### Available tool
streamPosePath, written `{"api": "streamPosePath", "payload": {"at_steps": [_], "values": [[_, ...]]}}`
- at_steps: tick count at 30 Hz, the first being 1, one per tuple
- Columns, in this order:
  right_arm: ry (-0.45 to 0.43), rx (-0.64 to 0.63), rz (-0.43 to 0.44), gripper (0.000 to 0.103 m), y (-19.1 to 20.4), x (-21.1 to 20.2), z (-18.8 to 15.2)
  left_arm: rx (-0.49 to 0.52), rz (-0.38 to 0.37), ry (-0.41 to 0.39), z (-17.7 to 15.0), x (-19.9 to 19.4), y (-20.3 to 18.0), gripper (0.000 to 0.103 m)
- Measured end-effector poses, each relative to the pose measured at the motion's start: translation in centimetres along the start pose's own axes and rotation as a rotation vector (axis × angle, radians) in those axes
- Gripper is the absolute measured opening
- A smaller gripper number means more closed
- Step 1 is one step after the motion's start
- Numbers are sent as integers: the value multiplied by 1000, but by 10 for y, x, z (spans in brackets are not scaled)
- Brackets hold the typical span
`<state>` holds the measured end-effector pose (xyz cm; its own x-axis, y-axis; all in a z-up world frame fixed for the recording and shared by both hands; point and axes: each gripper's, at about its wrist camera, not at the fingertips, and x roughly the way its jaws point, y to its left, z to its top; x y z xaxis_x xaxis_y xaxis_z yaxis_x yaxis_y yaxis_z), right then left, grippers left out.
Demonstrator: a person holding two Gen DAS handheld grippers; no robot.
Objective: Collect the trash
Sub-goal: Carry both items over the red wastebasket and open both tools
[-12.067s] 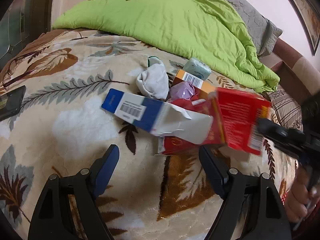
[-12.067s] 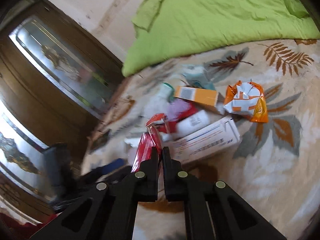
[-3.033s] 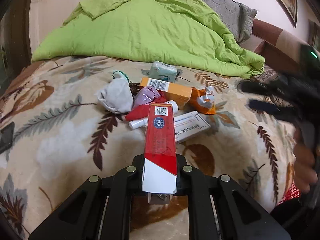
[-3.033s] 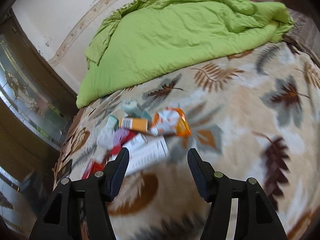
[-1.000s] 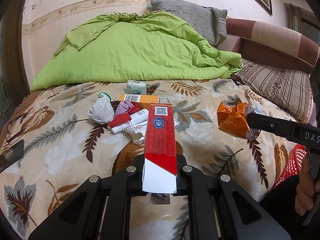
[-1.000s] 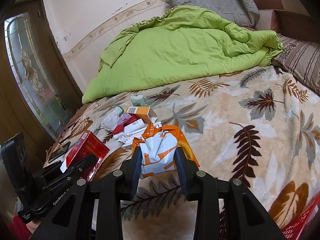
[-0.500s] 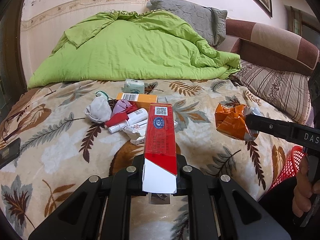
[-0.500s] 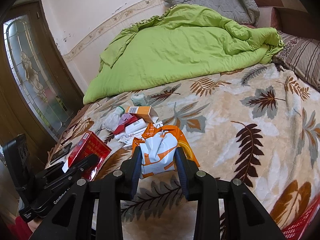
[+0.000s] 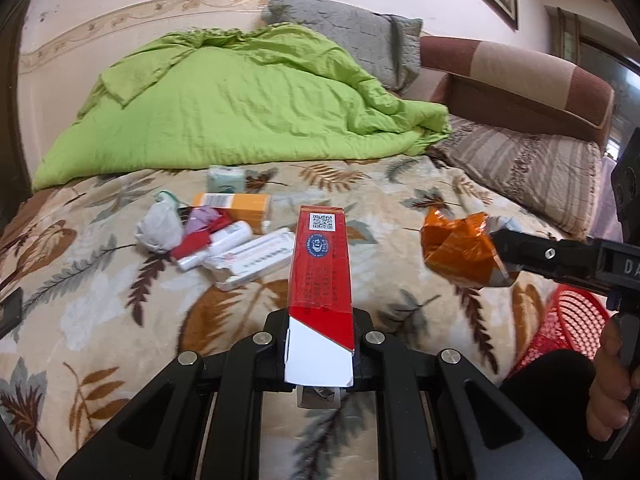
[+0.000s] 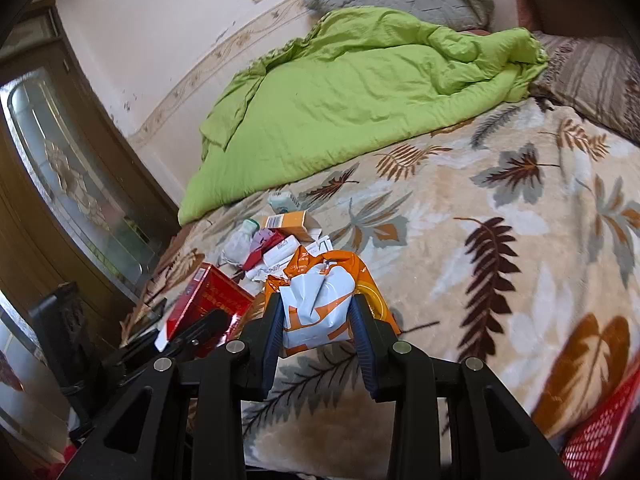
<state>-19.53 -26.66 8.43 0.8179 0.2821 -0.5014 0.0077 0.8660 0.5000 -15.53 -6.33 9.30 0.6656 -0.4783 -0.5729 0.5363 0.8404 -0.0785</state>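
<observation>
Left wrist view: a red box (image 9: 320, 276) is clamped at its white end between the jaws of the left gripper (image 9: 320, 354), and its long axis is carried straight forward along the fingers. An orange wrapper (image 9: 460, 254) is seen to the right, pinched in the jaws of the right gripper (image 9: 506, 258), which is held clear above the bed (image 9: 100, 304). A red basket (image 9: 568, 322) is visible low at the right edge, beside the bed and below the right gripper; its rim and mesh wall alone are shown.

In the right wrist view the wrapper is gripped at a narrow opening between the two blue-padded jaws, and the basket appears at the lower right corner, just beside that gripper. The right hand is therefore judged the nearer to the basket, which lies to the right of and below both loads.

The box is rigid printed card with flat faces and sharp edges. The wrapper is crumpled foil film, orange outside and white with orange print on the face towards the camera, and it is expected to deform under pressure.

A pile of remaining trash (image 9: 224, 236) is left on the bed ahead of the left gripper: an orange carton, a white tube, a flat white box, a grey wad and a pale packet. A green quilt (image 9: 240, 108) is heaped behind it.
</observation>
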Motion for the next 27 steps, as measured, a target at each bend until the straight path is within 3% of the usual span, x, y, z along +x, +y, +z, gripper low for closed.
{"api": "streamPosePath", "payload": {"at_steps": [6, 8, 12, 21, 27], "values": [[-83, 59, -44, 36, -28, -63, 0, 51, -103, 5, 8, -3, -42, 13], [-111, 86, -75, 36, -42, -86, 1, 64, -189, 18, 14, -5, -68, 13], [-169, 152, -195, 36, -80, -146, -1, 127, -302, 33, 22, -7, -117, 13], [-235, 349, -399, 36, -162, -251, -31, 244, -615, 202, 20, 17, -256, 13], [-240, 457, -447, 38, -199, -278, -53, 321, -686, 267, 11, 32, -314, 13]]}}
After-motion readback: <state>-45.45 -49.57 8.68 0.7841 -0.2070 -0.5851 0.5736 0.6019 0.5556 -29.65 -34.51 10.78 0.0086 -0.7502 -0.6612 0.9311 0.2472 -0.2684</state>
